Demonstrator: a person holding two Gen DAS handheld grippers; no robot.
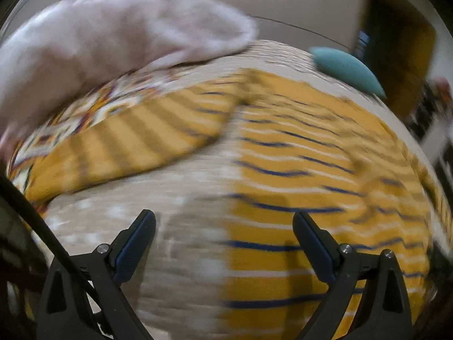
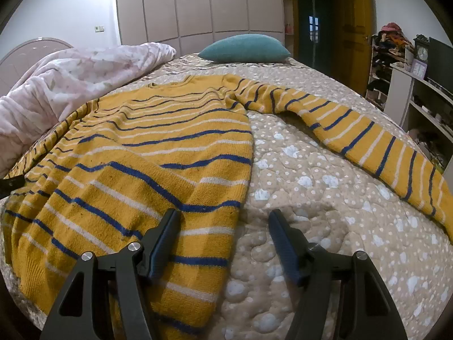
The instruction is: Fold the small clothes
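A yellow knitted sweater [image 2: 158, 147] with blue and white stripes lies spread flat on the bed, its right sleeve [image 2: 368, 147] stretched out to the right. My right gripper [image 2: 223, 218] is open low over the sweater's right side edge near the hem, with one finger over the knit and the other over the quilt. The left wrist view is blurred by motion. There my left gripper [image 1: 225, 226] is open with nothing between its fingers, over bare quilt [image 1: 184, 198]. The sweater body [image 1: 311, 170] lies to its right and the other sleeve [image 1: 127, 141] to its upper left.
The beige dotted quilt [image 2: 311, 198] covers the bed. A pink blanket [image 2: 70, 79] is heaped at the left and a teal pillow [image 2: 243, 48] lies at the far end. Beyond stand a wardrobe [image 2: 198, 5], a door [image 2: 354, 28] and cluttered shelves [image 2: 419, 90].
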